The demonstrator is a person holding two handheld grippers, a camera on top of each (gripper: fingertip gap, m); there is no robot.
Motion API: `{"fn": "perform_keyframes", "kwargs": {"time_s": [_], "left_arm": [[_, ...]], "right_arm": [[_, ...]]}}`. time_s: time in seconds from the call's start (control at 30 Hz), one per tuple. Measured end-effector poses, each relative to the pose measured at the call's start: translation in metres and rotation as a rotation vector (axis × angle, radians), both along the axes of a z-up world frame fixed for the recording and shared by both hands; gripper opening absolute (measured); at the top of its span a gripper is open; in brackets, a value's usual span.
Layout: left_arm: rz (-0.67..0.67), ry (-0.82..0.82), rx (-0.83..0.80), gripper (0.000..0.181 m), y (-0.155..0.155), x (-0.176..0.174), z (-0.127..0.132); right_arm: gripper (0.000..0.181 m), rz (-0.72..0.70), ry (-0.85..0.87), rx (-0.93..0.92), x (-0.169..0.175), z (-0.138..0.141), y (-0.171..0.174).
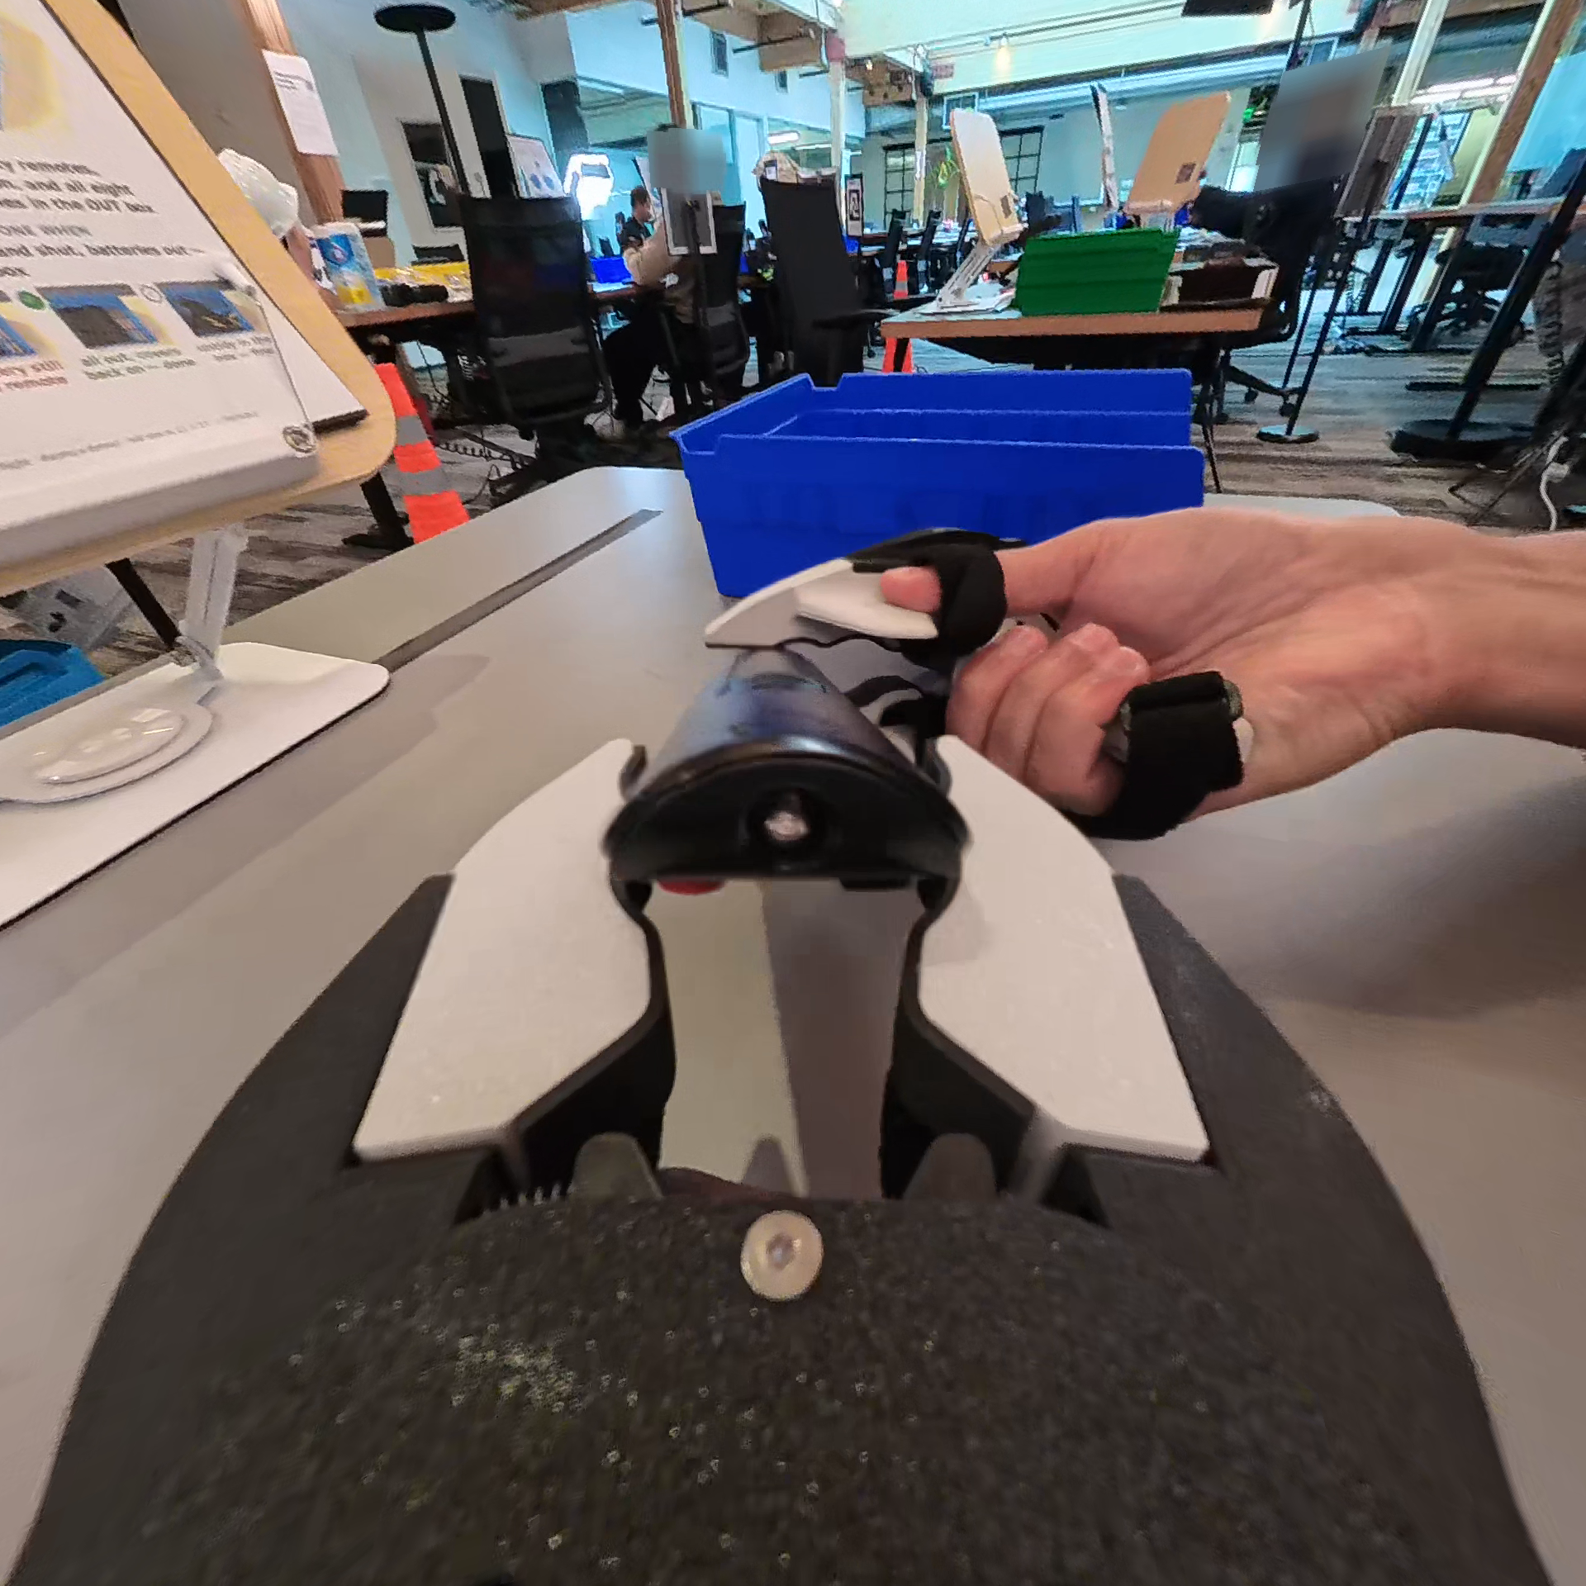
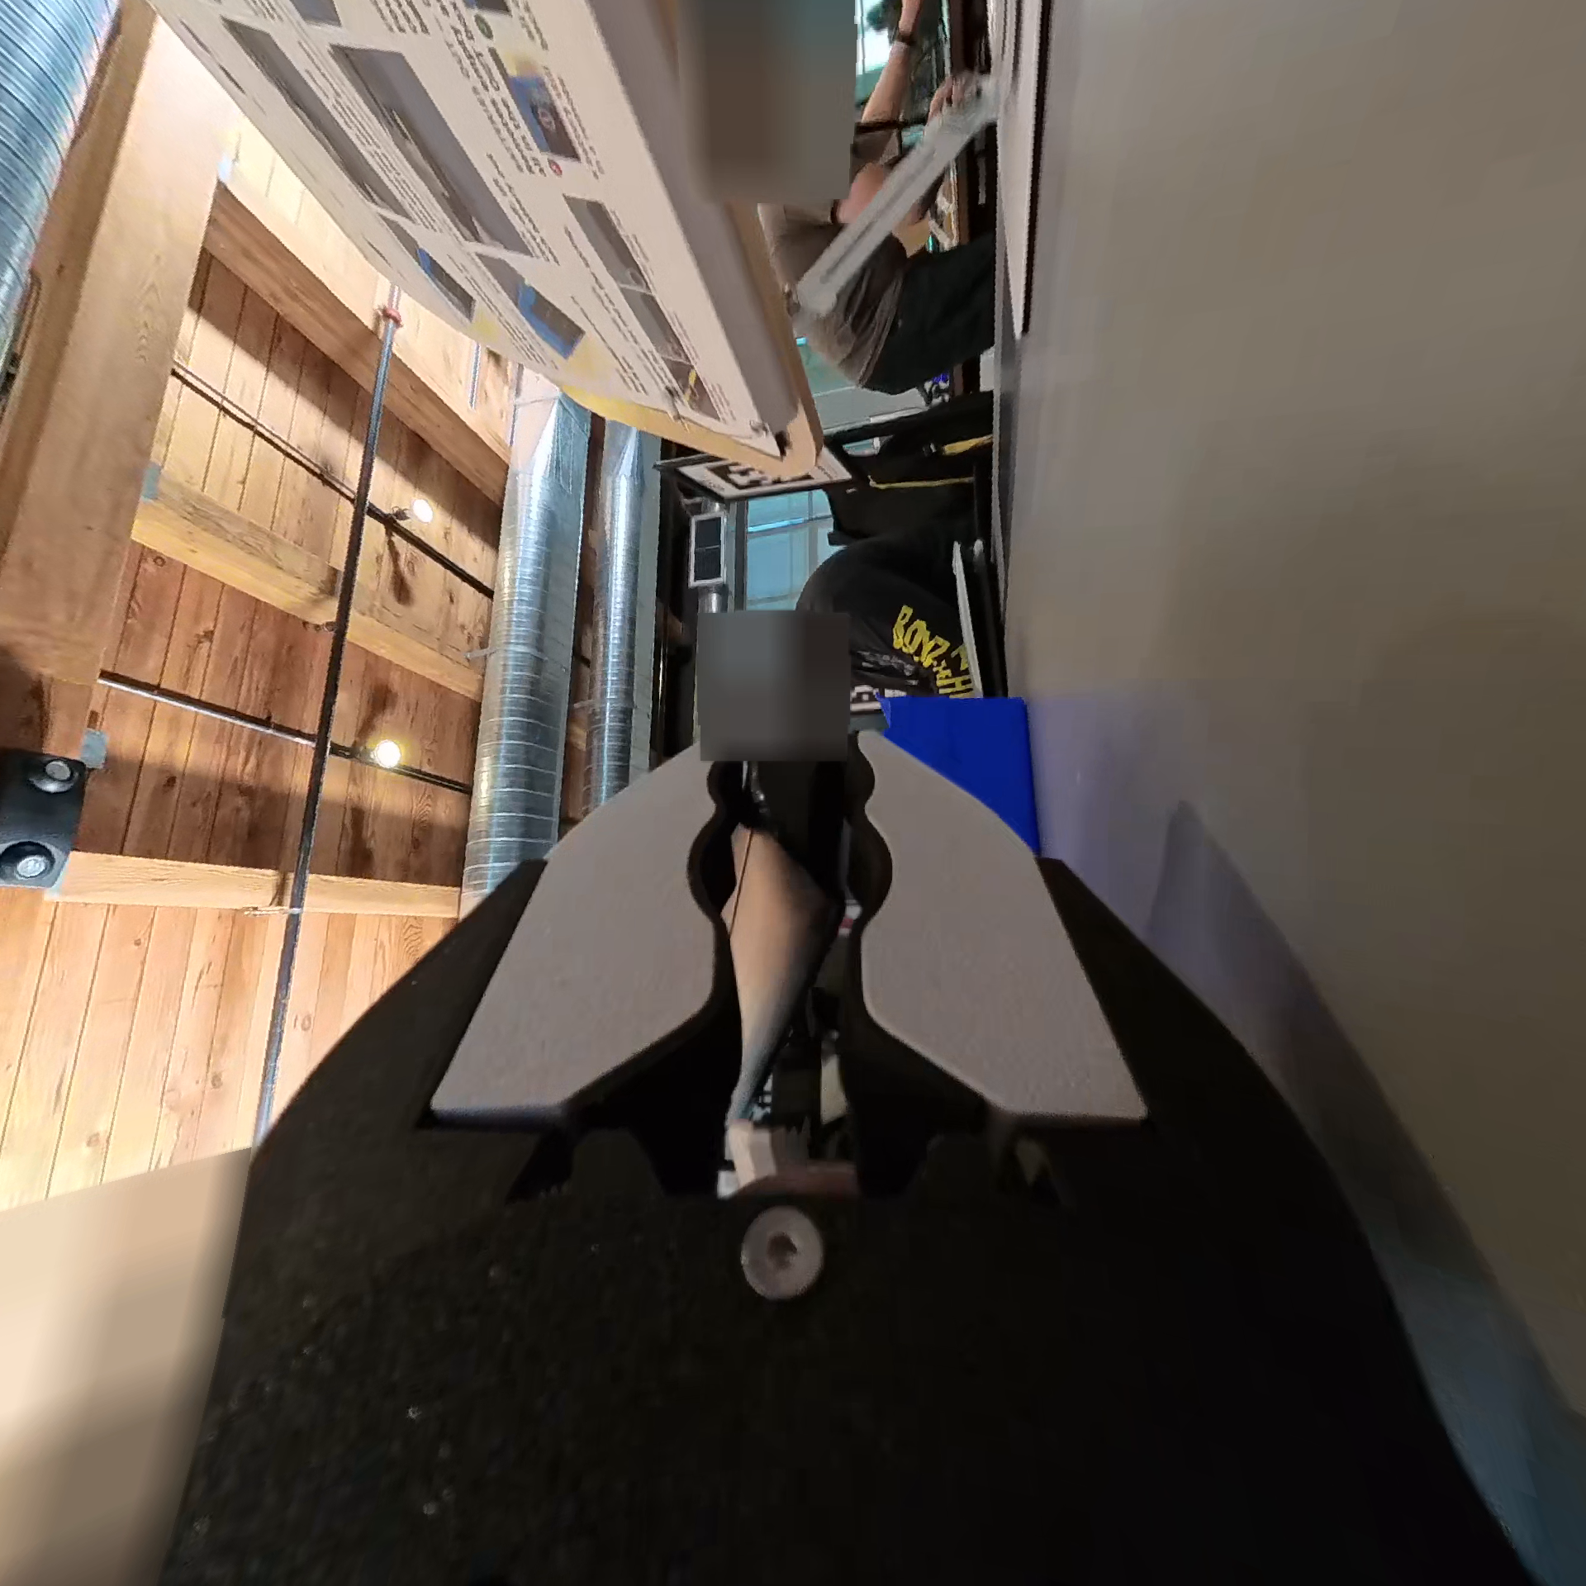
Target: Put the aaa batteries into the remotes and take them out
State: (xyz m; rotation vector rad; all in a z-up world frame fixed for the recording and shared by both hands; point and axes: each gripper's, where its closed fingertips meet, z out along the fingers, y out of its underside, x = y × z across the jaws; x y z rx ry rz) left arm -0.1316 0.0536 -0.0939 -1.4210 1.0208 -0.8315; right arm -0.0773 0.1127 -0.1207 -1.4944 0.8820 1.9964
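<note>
Left wrist view has your left claw [image 1: 785,824] closed on the end of a dark remote [image 1: 772,729], held just above the grey worktop [image 1: 532,687] and pointing away from the camera. Your right hand [image 1: 1201,661] brings the right claw's pale tips [image 1: 824,605] to the remote's far end; whether they touch its cover you cannot tell. No batteries show, so the compartment's state is hidden and, by my judgement, the loading or unloading is not finished. Right wrist view, rolled on its side, shows your right claw [image 2: 785,798] narrow with nothing visible between the tips. A blue bin [image 1: 944,463] stands just beyond the remote, and an instruction board [image 1: 146,283] on its stand sits left, clear of the work.
</note>
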Motion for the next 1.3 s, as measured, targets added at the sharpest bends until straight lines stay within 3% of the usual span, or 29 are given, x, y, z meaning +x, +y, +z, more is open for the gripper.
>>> {"fn": "perform_keyframes", "kwargs": {"time_s": [0.37, 0.57, 0.83, 1.0, 1.13, 1.3], "left_arm": [[0.005, -0.078, -0.002, 0.065, 0.003, -0.009, 0.016], [-0.049, -0.073, -0.075, 0.063, 0.004, -0.015, 0.017], [-0.140, -0.108, -0.154, 0.062, 0.000, -0.022, 0.021], [-0.177, -0.151, -0.188, 0.062, -0.003, -0.021, 0.028], [-0.205, -0.191, -0.217, 0.062, -0.005, -0.019, 0.033], [-0.260, -0.179, -0.220, 0.062, -0.015, -0.015, 0.033]], "right_arm": [[0.022, -0.009, -0.043, -0.027, -0.008, -0.008, -0.003], [0.023, 0.068, -0.113, 0.022, -0.011, -0.006, -0.009], [0.051, 0.379, -0.403, 0.356, -0.017, 0.008, -0.035], [0.063, 0.493, -0.820, 0.710, -0.019, 0.005, -0.053], [0.081, 0.506, -1.148, 1.003, -0.020, 0.000, -0.057], [0.096, 0.661, -1.204, 1.191, -0.031, -0.006, -0.074]]}}
